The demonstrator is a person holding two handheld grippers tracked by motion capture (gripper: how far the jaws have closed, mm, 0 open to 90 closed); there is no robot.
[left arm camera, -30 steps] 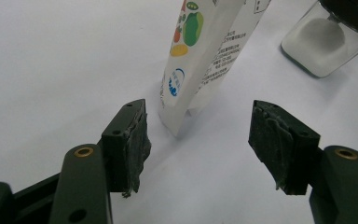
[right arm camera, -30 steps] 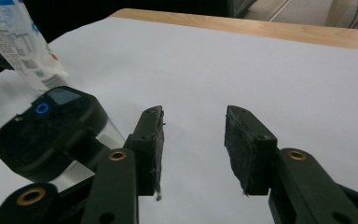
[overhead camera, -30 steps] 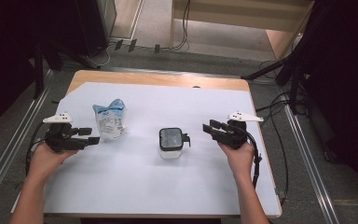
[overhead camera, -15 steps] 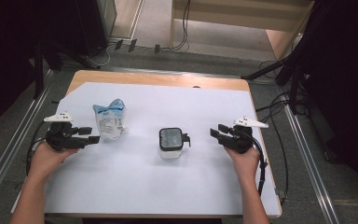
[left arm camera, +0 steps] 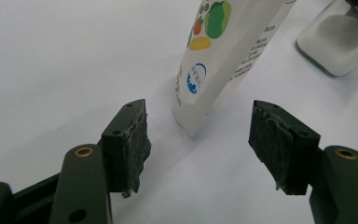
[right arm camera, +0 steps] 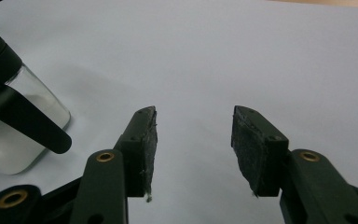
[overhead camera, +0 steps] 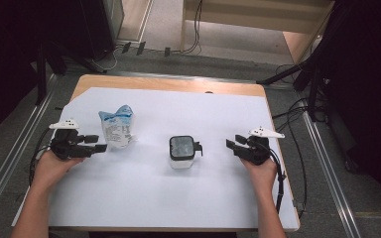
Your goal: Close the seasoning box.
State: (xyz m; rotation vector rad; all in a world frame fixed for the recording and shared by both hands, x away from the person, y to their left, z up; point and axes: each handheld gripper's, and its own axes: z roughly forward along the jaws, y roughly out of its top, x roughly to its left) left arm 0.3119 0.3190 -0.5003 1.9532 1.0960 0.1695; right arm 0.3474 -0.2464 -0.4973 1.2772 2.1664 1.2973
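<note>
The right gripper (overhead camera: 239,144) had come down and outward since a second earlier: it then hung closer to the jar (overhead camera: 182,151), and it now sat low over the bench (overhead camera: 218,114) near the right edge, well apart from the jar. Its jaws had just been opening. In the right gripper view they stood apart with bare white surface between the pads (right arm camera: 145,144); nothing was gripped. The jar showed at the left of that view, off the jaw line, its black clasp lever (right arm camera: 25,122) pointing toward the gripper.

The left gripper (overhead camera: 95,144) had kept its place throughout. Its jaws were open and empty. In the left gripper view the pouch (left arm camera: 223,56) stood upright just ahead of them, its lower corner centred in the gap but beyond the pads, not touched. In the high view the pouch stood just beside the left jaw tips, and the jar stood mid-bench, between the two grippers, lid on.

Assessment: neither item had shifted, so no handling had yet begun. The right-hand change read as a settling into a ready position with jaws widening for a grasp. The jar would require a further inward reach; the pouch required only a short advance and closure.
</note>
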